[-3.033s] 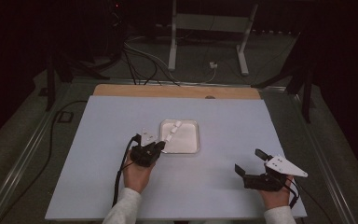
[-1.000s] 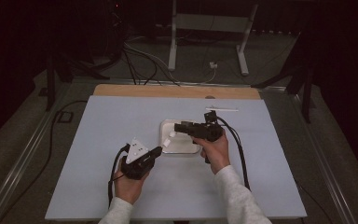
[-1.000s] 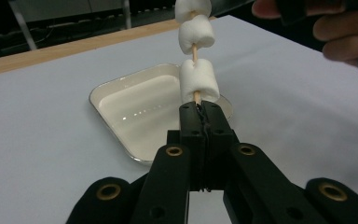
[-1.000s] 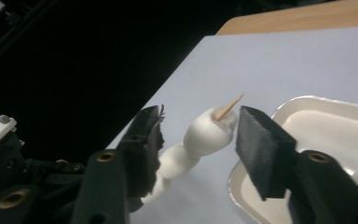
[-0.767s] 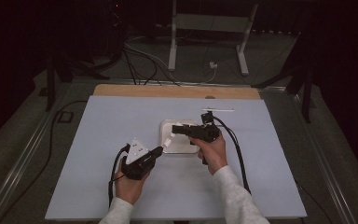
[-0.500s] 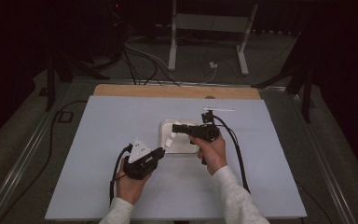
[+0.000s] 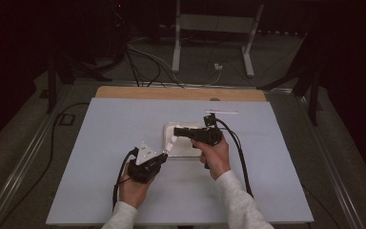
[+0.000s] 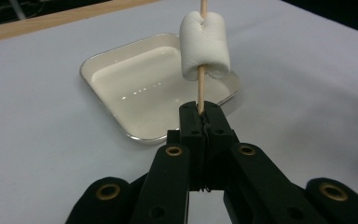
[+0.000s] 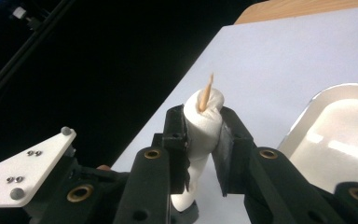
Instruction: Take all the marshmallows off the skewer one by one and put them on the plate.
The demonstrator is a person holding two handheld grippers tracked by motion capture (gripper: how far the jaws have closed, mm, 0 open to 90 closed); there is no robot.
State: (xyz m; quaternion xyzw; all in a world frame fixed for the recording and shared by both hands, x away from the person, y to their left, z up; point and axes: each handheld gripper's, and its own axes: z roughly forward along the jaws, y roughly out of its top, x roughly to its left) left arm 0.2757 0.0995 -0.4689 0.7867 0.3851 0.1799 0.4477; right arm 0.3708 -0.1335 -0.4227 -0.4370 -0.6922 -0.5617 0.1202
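My left gripper (image 8: 200,113) is shut on the lower end of a thin wooden skewer (image 8: 199,91) that stands upright. A white marshmallow (image 8: 204,44) is threaded on it a little above the jaws. In the right gripper view, my right gripper (image 9: 203,122) is shut on a marshmallow (image 9: 205,116) near the top of the skewer, whose pointed tip (image 9: 207,95) pokes out above it. A second white piece (image 9: 185,198) shows below. From above, the right gripper (image 7: 176,134) reaches left over the left gripper (image 7: 158,158), and the marshmallows (image 7: 170,143) sit between them.
A shallow white square tray (image 8: 135,79) with nothing in it sits just behind the skewer; the right hand partly covers the tray (image 7: 171,128) from above. The pale blue mat (image 7: 100,143) spreads around it, with a wooden strip (image 7: 147,93) at its far edge. Cables trail from both grippers.
The right gripper came from the table's front right to over the tray and shut on the marshmallow. The left gripper drew back from the tray toward the person with the skewer.
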